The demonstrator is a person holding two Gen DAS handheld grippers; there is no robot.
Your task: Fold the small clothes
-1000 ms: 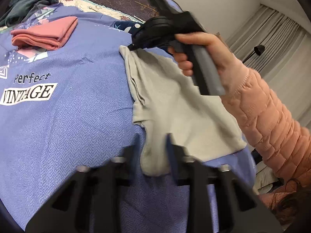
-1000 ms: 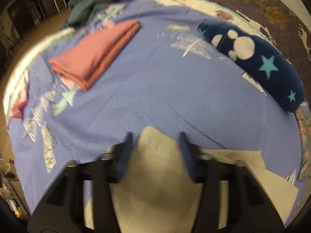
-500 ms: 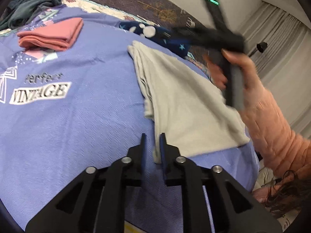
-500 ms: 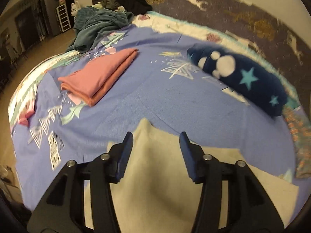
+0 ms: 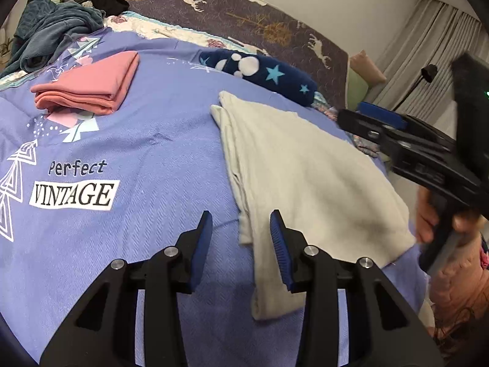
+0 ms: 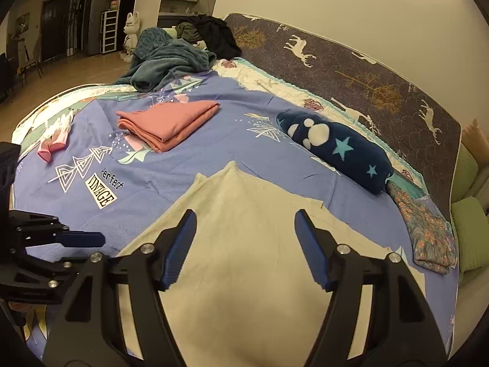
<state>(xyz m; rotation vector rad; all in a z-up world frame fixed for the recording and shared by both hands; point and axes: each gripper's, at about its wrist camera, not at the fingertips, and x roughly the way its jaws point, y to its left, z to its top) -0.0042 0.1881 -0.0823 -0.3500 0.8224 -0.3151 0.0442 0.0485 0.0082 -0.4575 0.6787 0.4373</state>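
Left tool [image 5: 241, 238]: jaws stood apart with nothing between them; it hung over the near left edge of the cream garment [image 5: 308, 177], its right finger above the cloth and its left finger above the bedspread [image 5: 128, 140]; in the right wrist view the same tool showed at the left edge of the frame.

Right tool [image 6: 244, 247]: jaws spread wide and empty; it hovered above the middle of the cream garment [image 6: 244, 244], clear of the cloth; in the left wrist view it appeared at the far right, blurred, gripped by a hand [image 5: 440, 223] in a salmon quilted sleeve.

Cream garment: lay folded lengthwise on the purple bedspread; doubled layers showed along its left edge; its far corner pointed towards the navy star-print roll [image 6: 339, 150]; the near right side spread towards the edge of the bed.

Pink folded garment [image 6: 168, 122]: sat in a neat stack further up the bedspread, well apart from the cream one.

Bedspread print: the words "Perfect VINTAGE" [image 5: 73, 192] lay left of the cream garment.

Far end of bed: a teal blanket [image 6: 165, 61] and dark clothes [image 6: 214, 36] were heaped together.

Pink and white gloves [image 6: 55, 137]: lay near the bedspread's left edge.
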